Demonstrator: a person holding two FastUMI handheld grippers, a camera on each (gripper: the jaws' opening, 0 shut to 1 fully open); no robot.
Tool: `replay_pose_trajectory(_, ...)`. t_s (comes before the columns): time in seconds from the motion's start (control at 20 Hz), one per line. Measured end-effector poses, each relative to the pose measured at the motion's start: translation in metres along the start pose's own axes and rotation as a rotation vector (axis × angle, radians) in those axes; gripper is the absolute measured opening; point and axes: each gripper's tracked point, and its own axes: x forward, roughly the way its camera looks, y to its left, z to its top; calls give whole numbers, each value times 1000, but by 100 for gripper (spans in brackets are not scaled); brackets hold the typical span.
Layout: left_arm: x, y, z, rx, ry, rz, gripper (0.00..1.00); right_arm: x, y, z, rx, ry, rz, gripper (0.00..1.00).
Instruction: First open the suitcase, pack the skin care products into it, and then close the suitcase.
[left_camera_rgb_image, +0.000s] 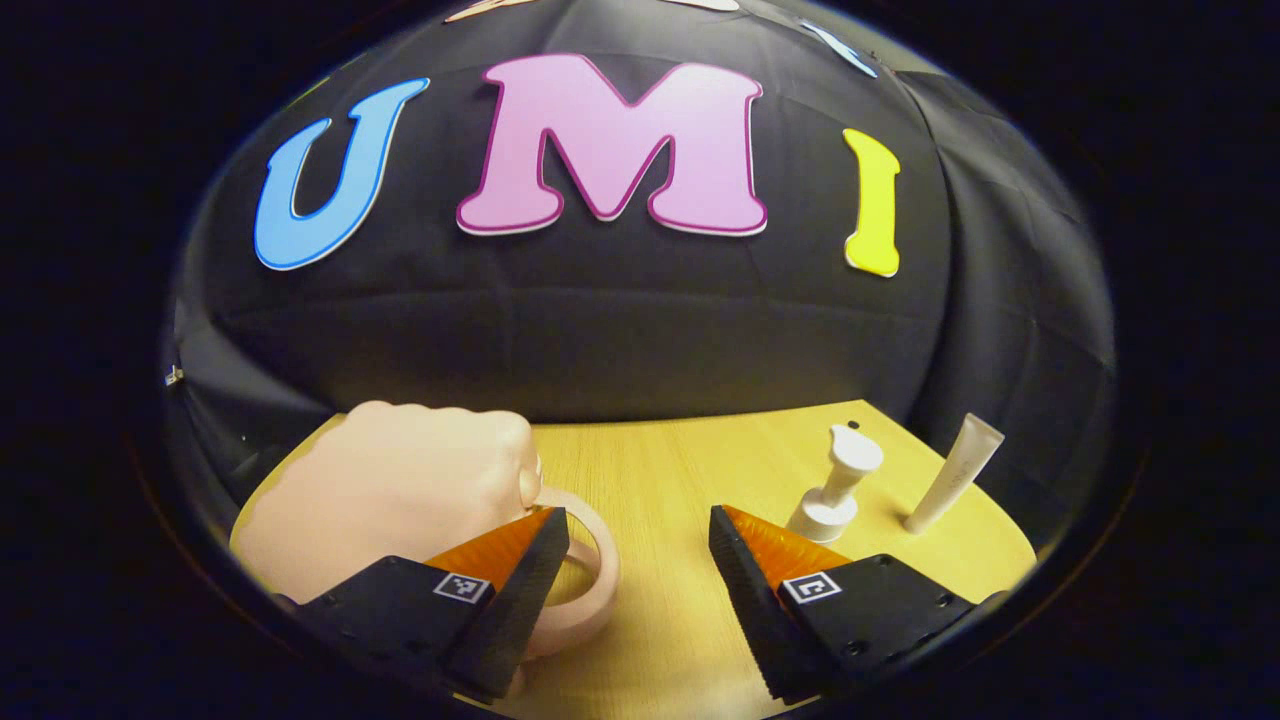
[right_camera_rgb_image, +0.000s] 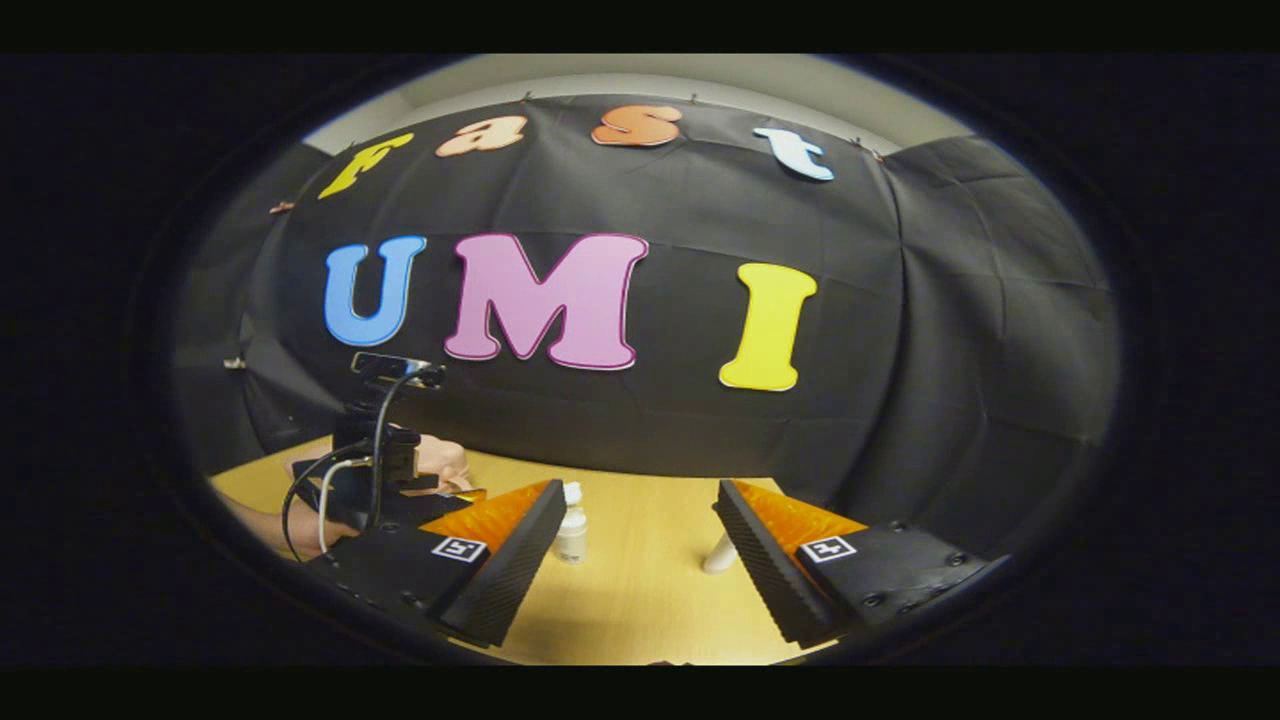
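Note:
In the left gripper view a pale pink suitcase (left_camera_rgb_image: 390, 490) lies shut on the wooden table (left_camera_rgb_image: 660, 470) at the left, its loop handle (left_camera_rgb_image: 600, 570) pointing toward me. My left gripper (left_camera_rgb_image: 640, 545) is open, and its left finger overlaps that handle. A white pump bottle (left_camera_rgb_image: 835, 490) and a white tube (left_camera_rgb_image: 955, 475) stand to the right on the table. My right gripper (right_camera_rgb_image: 640, 515) is open above the table with nothing between its fingers. Beyond it stand a small white bottle (right_camera_rgb_image: 571, 525) and the tube's base (right_camera_rgb_image: 720, 555), partly behind the right finger.
In the right gripper view the other gripper's camera mount with black cables (right_camera_rgb_image: 385, 440) and a forearm (right_camera_rgb_image: 260, 520) sit at the left, near the pink suitcase (right_camera_rgb_image: 440, 460). The black cloth wall rises right behind the table's far edge (right_camera_rgb_image: 620, 470).

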Motion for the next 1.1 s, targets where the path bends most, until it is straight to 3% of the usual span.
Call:
replay_pose_trajectory(0.1, 23, 1, -19, 14, 64, 14, 90, 7, 5, -9, 17, 23, 17, 97)
replay_pose_trajectory(0.2, 40, 7, -42, 20, 174, 74, 89, 14, 7, -21, 27, 65, 18, 97)
replay_pose_trajectory(0.4, 61, 10, -54, 114, 258, 142, 81, 25, 9, -22, 52, 77, 24, 97)
replay_pose_trajectory(0.55, 63, 30, -62, 109, 311, 209, 42, 30, 8, -26, 59, 89, 30, 97)
replay_pose_trajectory(0.65, 57, 22, -53, 21, 309, 153, 23, 29, 3, -26, 64, 94, 21, 98)
replay_pose_trajectory(0.7, 51, 20, -40, -5, 298, 137, 19, 28, 0, -26, 62, 94, 15, 98)
replay_pose_trajectory(0.85, 27, 27, -2, -30, 278, 132, 18, 25, -6, -25, 52, 87, -6, 98)
replay_pose_trajectory(0.95, 3, 32, 22, -118, 281, 97, 18, 20, -8, -18, 66, 75, -22, 98)
replay_pose_trajectory(1.05, -19, 47, 51, -143, 271, 77, 17, 15, -9, -10, 68, 58, -46, 97)
replay_pose_trajectory(1.1, -30, 56, 70, -138, 255, 66, 22, 13, -9, -6, 63, 48, -57, 97)
